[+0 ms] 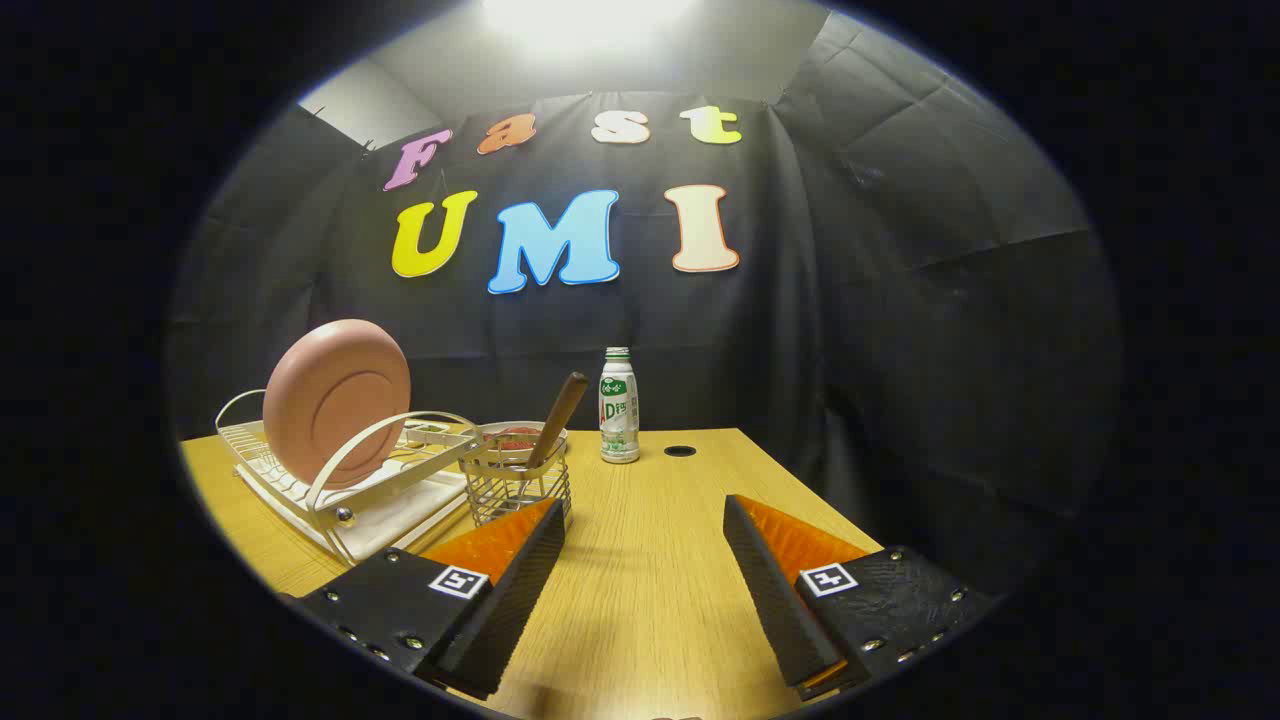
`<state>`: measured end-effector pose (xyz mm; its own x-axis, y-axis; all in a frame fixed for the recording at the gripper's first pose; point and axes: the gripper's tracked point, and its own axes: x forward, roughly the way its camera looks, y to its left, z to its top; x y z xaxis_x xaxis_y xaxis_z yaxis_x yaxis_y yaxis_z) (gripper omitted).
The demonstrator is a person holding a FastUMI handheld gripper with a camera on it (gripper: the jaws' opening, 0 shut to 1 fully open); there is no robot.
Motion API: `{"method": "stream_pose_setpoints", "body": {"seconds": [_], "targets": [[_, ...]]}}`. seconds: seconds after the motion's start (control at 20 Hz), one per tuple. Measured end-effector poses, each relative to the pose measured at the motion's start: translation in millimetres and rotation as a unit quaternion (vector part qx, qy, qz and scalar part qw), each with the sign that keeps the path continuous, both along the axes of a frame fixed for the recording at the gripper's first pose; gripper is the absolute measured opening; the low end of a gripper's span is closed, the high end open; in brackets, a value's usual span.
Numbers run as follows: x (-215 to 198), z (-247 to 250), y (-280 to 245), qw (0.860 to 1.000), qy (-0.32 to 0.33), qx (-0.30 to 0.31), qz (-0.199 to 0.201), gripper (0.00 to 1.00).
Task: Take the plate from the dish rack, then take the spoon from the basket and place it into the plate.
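1. Gripper view, claw: gripper (645, 520) held low over the wooden table (660, 600), fingers spread wide, nothing between them but bare tabletop.
2. Gripper view, far left: pink plate (336, 402) standing on edge in the white dish rack (300, 480), untouched, well apart from the fingers.
3. Gripper view, just beyond the left finger: wire basket (518, 490) beside the rack, with the spoon (557, 418) leaning in it, brown handle up and tilted right; bowl end hidden.
4. Gripper view, farther back: small dish (512, 436) behind the basket, contents unclear; bottle (619, 405) upright near a round hole (680, 451) in the table.
5. Step in hand, by judgement: first step not yet begun; plate still racked.
6. Next move, by judgement: swing left and up toward the plate's rim, pinch the edge, lift clear of the rack's wire hoop without snagging. Spoon afterwards.
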<state>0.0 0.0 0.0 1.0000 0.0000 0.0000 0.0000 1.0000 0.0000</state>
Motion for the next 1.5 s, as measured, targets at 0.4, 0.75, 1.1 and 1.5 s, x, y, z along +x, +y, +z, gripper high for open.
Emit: {"method": "stream_pose_setpoints", "body": {"seconds": [0.4,0.75,1.1,1.5], "targets": [[54,49,-49,0.997,-0.045,0.006,-0.07,0.98],[-18,127,-92,0.99,-0.072,-0.032,-0.121,0.97],[-98,182,-40,0.993,-0.06,-0.039,-0.091,0.97],[-122,224,69,0.999,-0.04,0.015,0.006,0.97]]}}
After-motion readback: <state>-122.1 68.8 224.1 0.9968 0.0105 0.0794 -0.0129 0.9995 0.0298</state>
